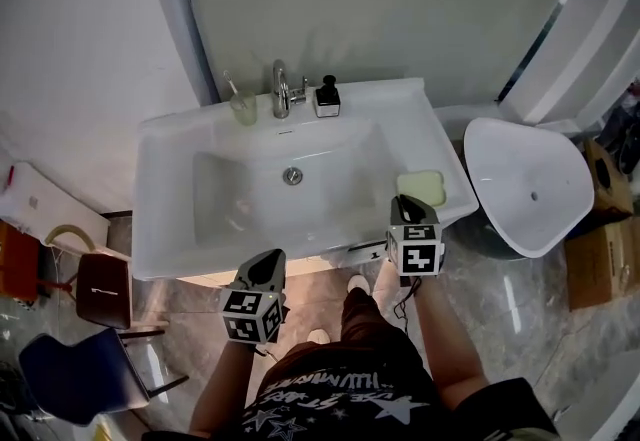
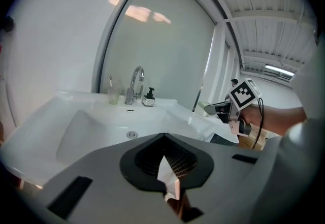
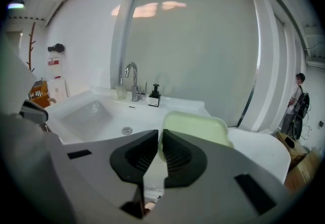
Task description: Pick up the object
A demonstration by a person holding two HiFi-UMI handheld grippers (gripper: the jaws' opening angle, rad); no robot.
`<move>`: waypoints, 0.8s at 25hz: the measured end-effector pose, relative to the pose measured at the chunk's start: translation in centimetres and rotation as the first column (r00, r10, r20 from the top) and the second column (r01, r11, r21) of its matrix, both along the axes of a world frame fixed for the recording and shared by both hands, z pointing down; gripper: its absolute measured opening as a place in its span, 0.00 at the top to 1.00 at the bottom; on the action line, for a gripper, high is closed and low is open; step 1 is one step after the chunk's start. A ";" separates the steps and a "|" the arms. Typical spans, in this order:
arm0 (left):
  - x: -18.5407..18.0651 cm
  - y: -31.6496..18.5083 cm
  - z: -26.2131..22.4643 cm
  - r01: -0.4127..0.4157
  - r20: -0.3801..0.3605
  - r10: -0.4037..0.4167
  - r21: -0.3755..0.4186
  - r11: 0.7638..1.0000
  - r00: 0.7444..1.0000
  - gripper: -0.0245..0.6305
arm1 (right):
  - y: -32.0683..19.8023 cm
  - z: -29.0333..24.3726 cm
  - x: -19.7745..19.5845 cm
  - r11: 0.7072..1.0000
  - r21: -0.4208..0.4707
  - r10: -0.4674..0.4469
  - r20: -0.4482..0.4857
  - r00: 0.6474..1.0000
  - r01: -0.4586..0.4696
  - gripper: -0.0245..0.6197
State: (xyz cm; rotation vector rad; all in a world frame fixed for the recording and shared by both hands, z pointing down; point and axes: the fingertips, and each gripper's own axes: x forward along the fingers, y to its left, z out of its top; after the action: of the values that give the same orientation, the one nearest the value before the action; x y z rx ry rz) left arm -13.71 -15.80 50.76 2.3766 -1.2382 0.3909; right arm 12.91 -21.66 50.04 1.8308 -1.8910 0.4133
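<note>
Pale green dish [image 1: 420, 187] sits on the sink [image 1: 170, 159] rim, right at the tip of the right gripper [image 1: 404, 203]. Its jaws are nearly together, pinching the dish's near-left edge. Left gripper [image 1: 268, 264] hangs off the sink's front edge, well left of the dish, jaws pressed together with nothing between them. Beyond both grippers, at the back of the sink, stand the cup [image 1: 243, 107], tap [image 1: 281, 87] and black soap bottle [image 1: 327, 97]. The bottle's white label is too small to read. Shirt print is not legible either.
</note>
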 end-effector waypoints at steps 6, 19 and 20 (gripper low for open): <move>0.1 2.8 0.8 -0.030 -0.029 0.029 -0.029 0.999 0.999 0.94 | 4.7 0.0 -0.6 0.999 -0.024 0.023 0.001 1.000 -0.023 0.90; 1.6 5.8 0.7 -0.033 -0.031 0.032 -0.019 0.999 0.999 0.94 | 8.8 0.4 0.5 1.000 -0.014 0.006 -0.002 1.000 -0.006 0.90; 1.9 6.3 0.6 -0.032 -0.028 0.032 -0.018 0.999 0.999 0.94 | 9.4 0.3 0.8 1.000 -0.012 0.007 0.003 1.000 -0.007 0.90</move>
State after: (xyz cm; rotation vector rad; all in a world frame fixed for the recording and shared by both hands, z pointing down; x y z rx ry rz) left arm -11.86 -9.53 51.39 2.3810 -1.1803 0.3759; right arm 13.67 -12.25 50.37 1.8303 -1.8806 0.4285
